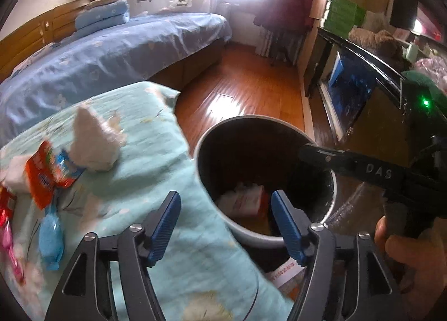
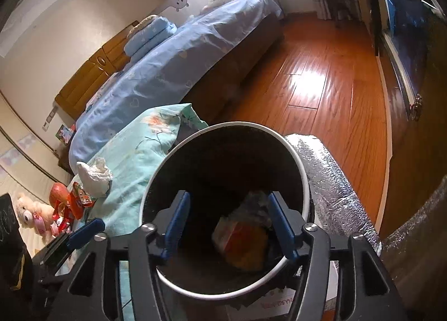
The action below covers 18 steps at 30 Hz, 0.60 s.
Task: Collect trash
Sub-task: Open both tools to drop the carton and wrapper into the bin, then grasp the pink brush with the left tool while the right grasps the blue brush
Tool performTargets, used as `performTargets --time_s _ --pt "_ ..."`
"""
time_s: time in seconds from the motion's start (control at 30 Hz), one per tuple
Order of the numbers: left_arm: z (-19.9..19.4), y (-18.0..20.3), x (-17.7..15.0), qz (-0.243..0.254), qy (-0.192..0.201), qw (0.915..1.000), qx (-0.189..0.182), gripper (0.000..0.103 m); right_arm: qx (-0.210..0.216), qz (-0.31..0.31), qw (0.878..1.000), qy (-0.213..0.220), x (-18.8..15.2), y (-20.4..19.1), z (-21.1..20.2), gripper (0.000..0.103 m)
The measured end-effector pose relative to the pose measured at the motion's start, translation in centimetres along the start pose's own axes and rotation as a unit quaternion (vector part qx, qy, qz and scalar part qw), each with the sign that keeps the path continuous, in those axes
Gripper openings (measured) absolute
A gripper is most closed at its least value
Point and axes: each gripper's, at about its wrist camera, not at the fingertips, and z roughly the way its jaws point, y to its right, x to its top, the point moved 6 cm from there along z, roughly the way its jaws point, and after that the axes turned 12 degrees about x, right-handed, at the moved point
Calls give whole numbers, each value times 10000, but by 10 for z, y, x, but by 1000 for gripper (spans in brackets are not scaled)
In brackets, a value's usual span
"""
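Observation:
A round trash bin [image 1: 212, 136] with a white rim and dark inside stands beside a teal floral cloth [image 1: 156, 159]. Wrappers and paper [image 1: 243, 201] lie at its bottom, also in the right wrist view [image 2: 243, 240]. On the cloth lie a crumpled white tissue [image 1: 93, 142], an orange snack wrapper [image 1: 46, 173] and a blue candy wrapper [image 1: 50, 237]. My left gripper [image 1: 225, 226] is open and empty over the cloth's edge and the bin's near rim. My right gripper [image 2: 227, 226] is open and empty above the bin [image 2: 279, 136]; its body [image 1: 363, 170] reaches over the bin from the right.
A bed with a blue cover [image 1: 111, 53] lies behind. The wooden floor [image 1: 245, 86] runs to a dark cabinet [image 1: 352, 78] on the right. A silver foil-covered surface [image 2: 329, 181] sits right of the bin. Red and pink wrappers [image 1: 5, 217] and a plush toy [image 2: 28, 212] lie at left.

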Motion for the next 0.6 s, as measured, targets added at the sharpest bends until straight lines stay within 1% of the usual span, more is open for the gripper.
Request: performTargets --time_s 0.03,0.2,0.33,0.6 --pt "-4 -4 -4 -44 22 10000 -9 67 -5 -7 10000 38 -1 -1 -2 71" --pt "-26 -30 -27 -247 137 9994 178 71 40 -62 9999 123 -10 -14 -7 72" --pt "-44 -60 -47 -490 192 9976 449 74 132 -296 9994 125 -25 -40 -7 78" --pt "-68 -111 -84 -1006 51 9911 865 74 382 -809 9960 -35 -61 -101 3 80"
